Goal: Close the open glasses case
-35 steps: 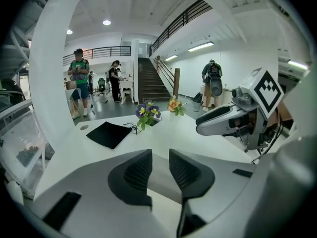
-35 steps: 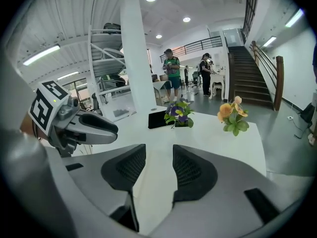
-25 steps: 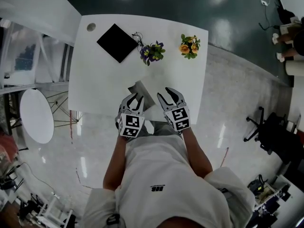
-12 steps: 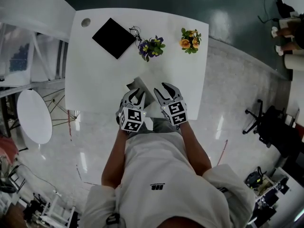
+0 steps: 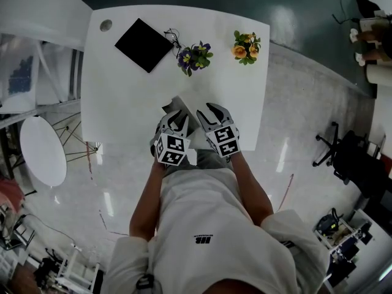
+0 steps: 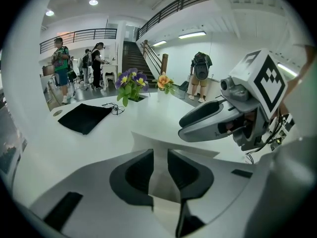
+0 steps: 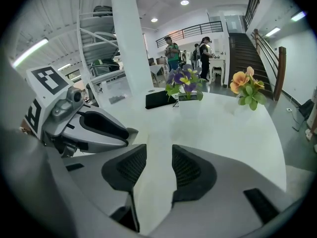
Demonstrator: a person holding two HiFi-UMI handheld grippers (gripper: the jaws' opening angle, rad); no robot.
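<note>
Left gripper [image 6: 158, 157]: jaws a narrow gap apart, nothing clearly clamped. The glasses case [image 6: 154, 142] lies straight ahead of the tips as a pale grey wedge on the white table [image 5: 122, 90]. Its grey surface runs on into the gap between the pads. Cannot tell whether either pad touches it.

Right gripper [image 7: 159, 157]: jaws also a narrow gap apart, only bare tabletop showing between them. In the left gripper view it sits just to the right of the case, tips pointing towards it. In the right gripper view the left gripper's body fills the left side and hides the case.

From the head view, both grippers sit side by side at the table's near edge. The case is between and just ahead of them, partly covered by the left jaws. Lid and base cannot be told apart.

Farther out: a black pouch [image 5: 143, 37] at the far left corner, with a small dark tangle at its right corner, too small to make out. Purple flowers [image 5: 195, 57] mid-table, orange flowers [image 5: 246, 46] to their right, all well apart from the case.
</note>
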